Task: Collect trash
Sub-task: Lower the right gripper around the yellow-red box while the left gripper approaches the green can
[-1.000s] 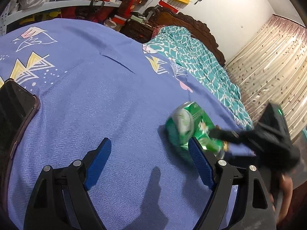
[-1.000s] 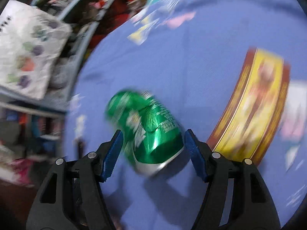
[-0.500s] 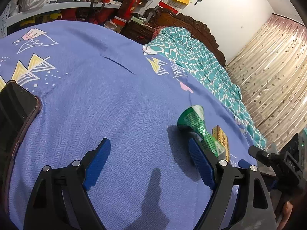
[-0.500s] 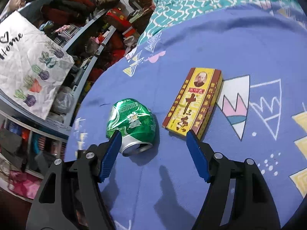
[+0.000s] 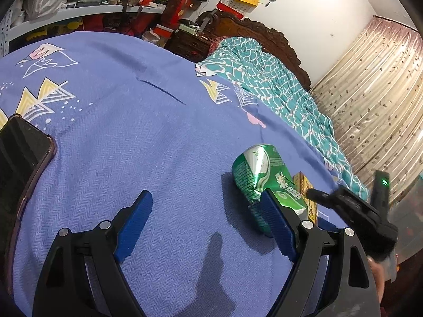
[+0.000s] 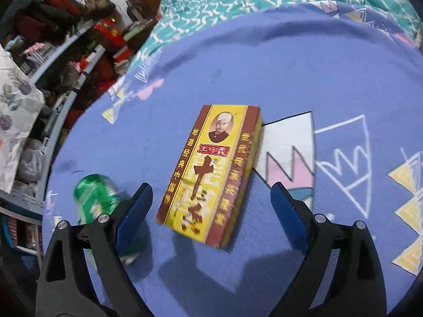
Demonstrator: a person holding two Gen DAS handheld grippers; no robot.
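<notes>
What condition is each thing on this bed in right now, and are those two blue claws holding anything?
Green can: dented, lying on its side on the bedspread, not gripped.
Yellow box: closed, lying flat, between the right fingers but untouched.
Phone: screen dark, lying flat at the bed's edge.
Left gripper: open, holding nothing.
Right gripper: open, holding nothing.
Bedspread: spread flat, slightly creased.

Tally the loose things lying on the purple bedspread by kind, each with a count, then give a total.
Crushed green metal drink can: 1
Flat yellow-and-brown cardboard box with a portrait: 1
Black smartphone in a pinkish case: 1
Total: 3
</notes>
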